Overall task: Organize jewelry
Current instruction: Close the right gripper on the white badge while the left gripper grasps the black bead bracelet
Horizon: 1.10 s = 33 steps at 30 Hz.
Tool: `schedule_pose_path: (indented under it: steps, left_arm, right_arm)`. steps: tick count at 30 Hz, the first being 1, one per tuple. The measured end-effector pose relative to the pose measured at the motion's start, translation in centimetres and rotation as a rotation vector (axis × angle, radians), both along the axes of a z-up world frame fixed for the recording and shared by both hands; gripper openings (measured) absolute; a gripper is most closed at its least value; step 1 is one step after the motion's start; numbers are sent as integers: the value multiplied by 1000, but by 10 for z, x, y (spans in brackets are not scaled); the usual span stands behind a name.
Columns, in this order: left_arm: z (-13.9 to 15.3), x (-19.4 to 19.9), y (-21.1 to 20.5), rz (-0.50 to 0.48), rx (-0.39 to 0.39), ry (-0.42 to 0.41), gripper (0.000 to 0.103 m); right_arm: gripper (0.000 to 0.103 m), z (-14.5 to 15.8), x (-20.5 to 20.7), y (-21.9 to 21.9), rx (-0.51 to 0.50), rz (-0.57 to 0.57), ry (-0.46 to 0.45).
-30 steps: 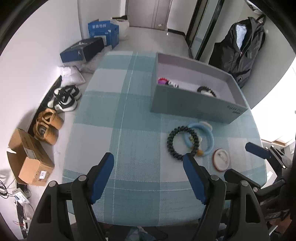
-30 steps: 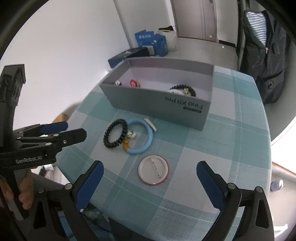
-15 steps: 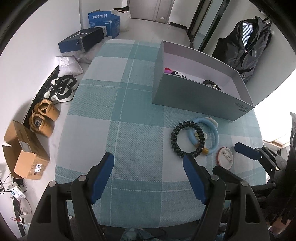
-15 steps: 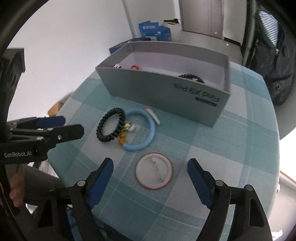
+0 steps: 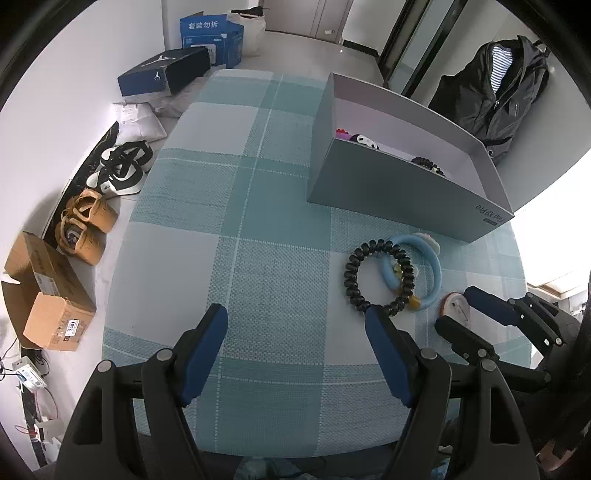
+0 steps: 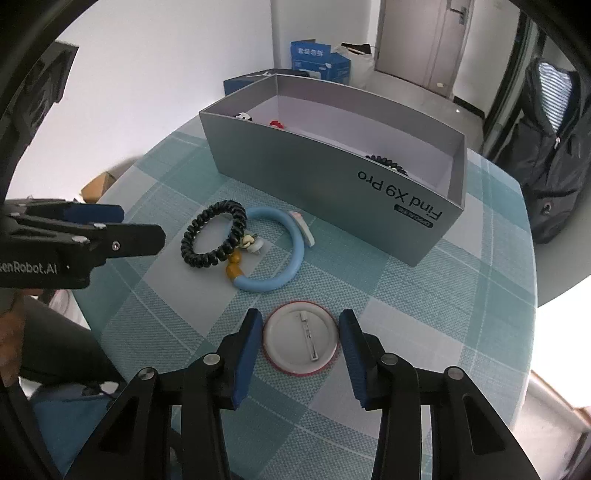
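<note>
A round pin badge (image 6: 301,338), white back up with a red rim, lies on the checked tablecloth (image 6: 424,295). My right gripper (image 6: 301,343) straddles it and its jaws are closing, the blue pads right at the badge's edges. A black spiral bracelet (image 6: 186,245) and a light blue bangle (image 6: 295,258) lie overlapping just beyond. Behind them stands the grey open box (image 6: 314,166) with a black beaded piece and small red and white items inside. My left gripper (image 5: 295,317) hovers open over bare cloth, left of the bracelet (image 5: 349,273). The right gripper (image 5: 469,314) shows at the badge (image 5: 456,306).
The round table's edge runs close below both grippers. On the floor to the left are shoes (image 5: 118,170), a cardboard box (image 5: 48,295) and blue boxes (image 5: 210,33). A black jacket (image 5: 495,96) hangs at the far right.
The right gripper's jaws have narrowed from wide apart to the badge's edges as it came down closer to it. The left gripper stays open and has hardly moved.
</note>
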<state>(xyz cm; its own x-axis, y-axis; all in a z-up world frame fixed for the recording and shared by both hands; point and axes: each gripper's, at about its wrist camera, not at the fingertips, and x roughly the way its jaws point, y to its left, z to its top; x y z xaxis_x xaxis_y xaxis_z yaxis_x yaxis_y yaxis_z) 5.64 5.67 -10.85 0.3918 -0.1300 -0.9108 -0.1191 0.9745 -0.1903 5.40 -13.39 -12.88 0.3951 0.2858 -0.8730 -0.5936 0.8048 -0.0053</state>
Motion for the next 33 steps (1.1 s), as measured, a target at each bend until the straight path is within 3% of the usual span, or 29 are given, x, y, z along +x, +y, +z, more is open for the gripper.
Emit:
schedule_pose_path:
  steps: [21, 30, 32, 33]
  left_arm:
    - [-3, 26, -27, -58, -102, 40, 73]
    - [0, 31, -42, -95, -64, 8, 72]
    - [1, 31, -46, -110, -41, 4, 69]
    - [2, 30, -47, -117, -36, 0, 60]
  right_arm:
    - [41, 30, 26, -28, 128, -94, 13]
    - [41, 36, 27, -35, 168, -106, 17]
    - [42, 37, 26, -37, 175, -111, 22]
    - [42, 37, 27, -39, 179, -113, 24]
